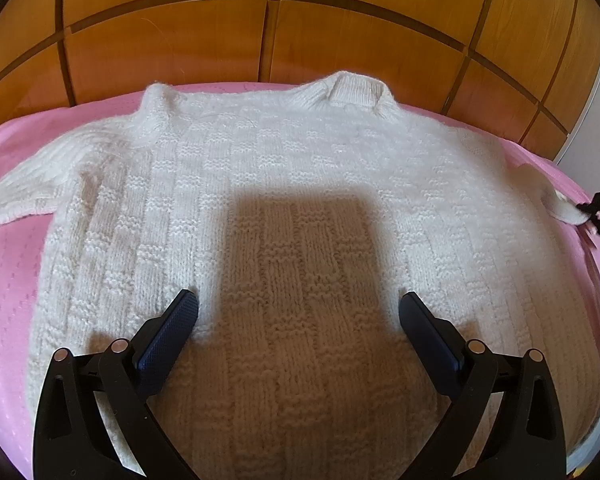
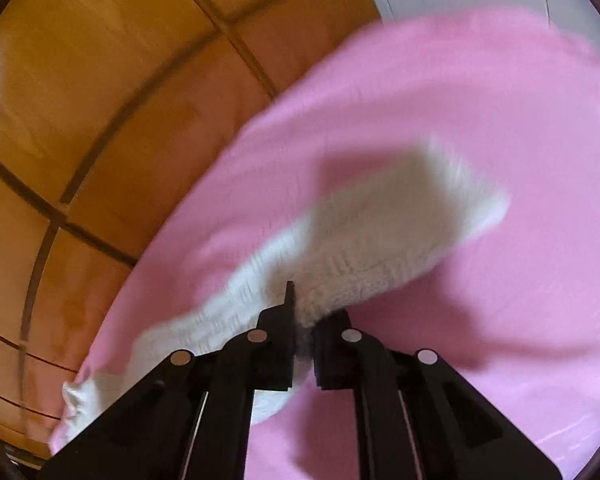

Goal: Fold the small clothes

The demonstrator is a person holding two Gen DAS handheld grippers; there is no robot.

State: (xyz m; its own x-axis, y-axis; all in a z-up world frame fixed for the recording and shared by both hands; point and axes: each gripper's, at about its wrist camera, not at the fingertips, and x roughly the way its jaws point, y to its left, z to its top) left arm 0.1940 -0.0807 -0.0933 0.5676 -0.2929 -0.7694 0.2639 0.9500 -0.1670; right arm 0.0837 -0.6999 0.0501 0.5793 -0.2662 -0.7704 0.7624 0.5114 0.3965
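mostly blurred: right gripper [image 2: 302, 320] jaws pinching sweater [image 1: 284, 208] sleeve [image 2: 360, 240].

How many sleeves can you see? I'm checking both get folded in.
2: one sleeve lies spread left on the pink sheet; the other sleeve is pinched by the right gripper.

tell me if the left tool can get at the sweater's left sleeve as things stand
Probably yes. The left tool hovers open over the sweater body, and the left sleeve lies flat on the pink sheet with nothing on it.
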